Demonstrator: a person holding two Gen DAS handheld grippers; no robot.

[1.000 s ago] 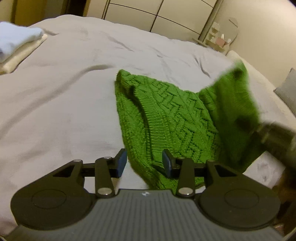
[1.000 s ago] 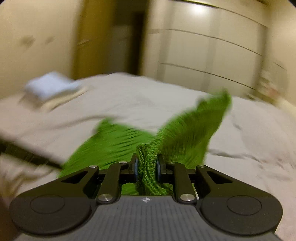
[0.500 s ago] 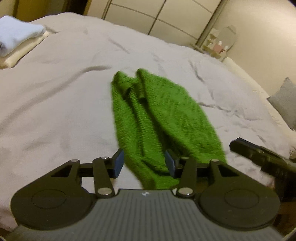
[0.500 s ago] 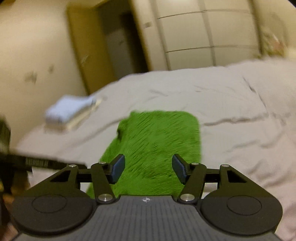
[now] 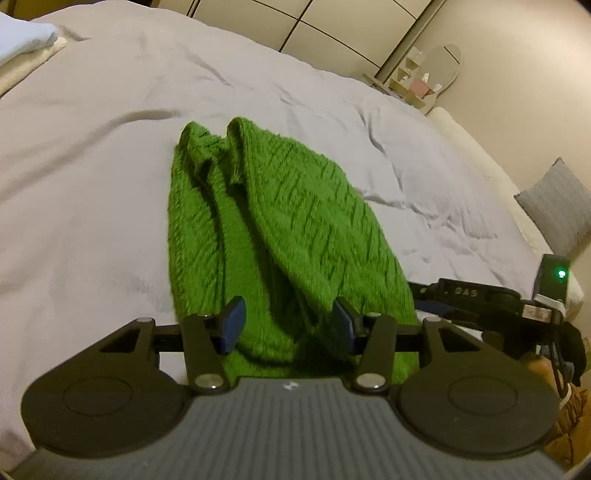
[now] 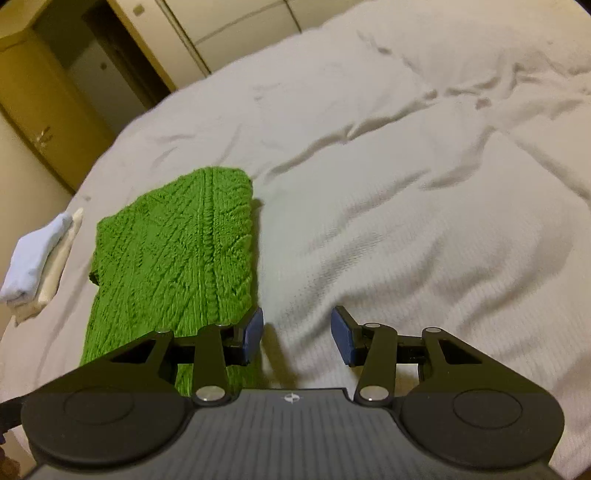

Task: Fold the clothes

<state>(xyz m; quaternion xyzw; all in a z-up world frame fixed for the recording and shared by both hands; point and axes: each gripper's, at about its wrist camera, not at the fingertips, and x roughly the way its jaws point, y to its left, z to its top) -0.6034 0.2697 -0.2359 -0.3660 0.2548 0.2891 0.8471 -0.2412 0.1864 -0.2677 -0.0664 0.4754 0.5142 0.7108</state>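
Observation:
A green cable-knit sweater [image 5: 280,229] lies folded lengthwise on the pale bed cover [image 5: 92,177], its near hem under my left gripper [image 5: 288,326]. That gripper is open, its blue pads spread over the hem and holding nothing. In the right wrist view the same sweater [image 6: 177,254] lies to the left. My right gripper [image 6: 297,336] is open over bare cover just right of the sweater's edge, its left pad [image 6: 253,334] close to the knit. The right gripper's body [image 5: 491,299] shows low at the right of the left wrist view.
A folded stack of light blue and cream clothes [image 6: 37,258] sits near the bed's left edge. A grey pillow [image 5: 557,206] lies at the right. Wardrobe doors [image 5: 314,26] and a small shelf with a mirror [image 5: 424,77] stand beyond the rumpled cover [image 6: 424,177].
The right gripper, shut on a raised flap of sweater a second ago, laid it over, let go, opened and swung to the right. The left gripper stayed open at the hem.

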